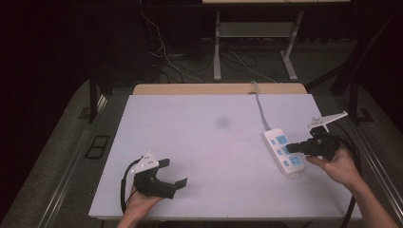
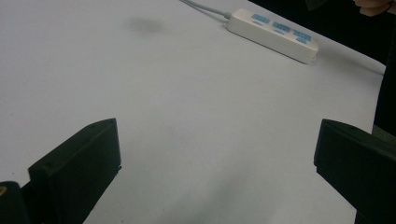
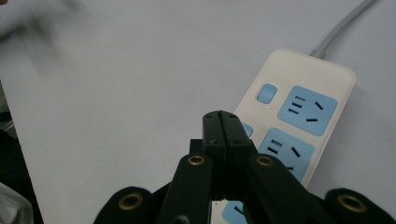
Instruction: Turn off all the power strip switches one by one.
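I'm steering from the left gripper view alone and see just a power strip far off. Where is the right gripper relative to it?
Observer: The right gripper hangs over the power strip, above its middle, in the high view.
Operator: Open or shut?
Observer: Shut; in the right gripper view its fingers are pressed together with nothing between them.
Operator: Does the strip have a switch?
Observer: Yes, a small blue button sits at the cord end, beside the first socket.
Operator: Where does the cord go?
Observer: The cord runs to the table's far edge and drops over it.
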`<state>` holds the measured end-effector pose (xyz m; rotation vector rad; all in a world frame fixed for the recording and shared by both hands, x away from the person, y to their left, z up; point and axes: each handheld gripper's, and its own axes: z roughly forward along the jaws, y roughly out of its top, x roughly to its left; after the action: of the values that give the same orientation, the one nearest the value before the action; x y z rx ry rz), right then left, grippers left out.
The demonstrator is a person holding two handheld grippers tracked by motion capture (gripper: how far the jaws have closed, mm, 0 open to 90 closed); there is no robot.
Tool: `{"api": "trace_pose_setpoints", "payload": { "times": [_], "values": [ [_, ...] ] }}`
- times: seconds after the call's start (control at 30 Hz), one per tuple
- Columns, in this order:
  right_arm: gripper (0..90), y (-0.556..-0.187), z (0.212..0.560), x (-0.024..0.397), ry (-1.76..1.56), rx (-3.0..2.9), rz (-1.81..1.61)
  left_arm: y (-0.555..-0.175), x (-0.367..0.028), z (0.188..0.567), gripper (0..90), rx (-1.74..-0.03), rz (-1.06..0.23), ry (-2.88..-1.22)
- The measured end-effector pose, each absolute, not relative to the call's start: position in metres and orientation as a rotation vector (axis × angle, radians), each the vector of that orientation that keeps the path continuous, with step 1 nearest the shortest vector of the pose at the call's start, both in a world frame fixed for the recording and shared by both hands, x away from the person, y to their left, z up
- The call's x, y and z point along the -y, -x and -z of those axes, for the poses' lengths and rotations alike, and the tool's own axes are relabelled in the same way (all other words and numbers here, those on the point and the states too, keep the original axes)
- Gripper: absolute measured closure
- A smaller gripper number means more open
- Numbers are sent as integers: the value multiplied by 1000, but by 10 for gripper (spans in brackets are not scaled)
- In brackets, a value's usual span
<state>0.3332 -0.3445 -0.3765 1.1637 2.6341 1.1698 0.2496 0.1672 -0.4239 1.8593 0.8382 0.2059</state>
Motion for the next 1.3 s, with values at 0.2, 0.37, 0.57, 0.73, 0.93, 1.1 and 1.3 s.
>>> {"api": "trace_pose_setpoints", "payload": {
  "times": [0.2, 0.37, 0.57, 0.73, 0.93, 1.1, 1.3],
  "values": [
    [898, -341, 371, 341, -1149, -2641, -1152, -249, -168, 424, 0, -840, -205, -1856],
    [898, -350, 370, 337, -1143, -2653, -1133, -249, -168, 424, 0, -839, -208, -1853],
    [898, -354, 374, 334, -1145, -2665, -1120, -250, -169, 424, 0, -839, -208, -1852],
    [898, -358, 378, 333, -1150, -2676, -1108, -250, -169, 424, 0, -839, -207, -1852],
    [898, -361, 383, 331, -1158, -2687, -1091, -250, -169, 423, 0, -839, -207, -1851],
    [898, -362, 388, 330, -1162, -2696, -1088, -249, -169, 423, 0, -839, -207, -1850],
    [898, -363, 395, 330, -1166, -2717, -1061, -249, -170, 423, 0, -842, -208, -1847]
  ]
}}
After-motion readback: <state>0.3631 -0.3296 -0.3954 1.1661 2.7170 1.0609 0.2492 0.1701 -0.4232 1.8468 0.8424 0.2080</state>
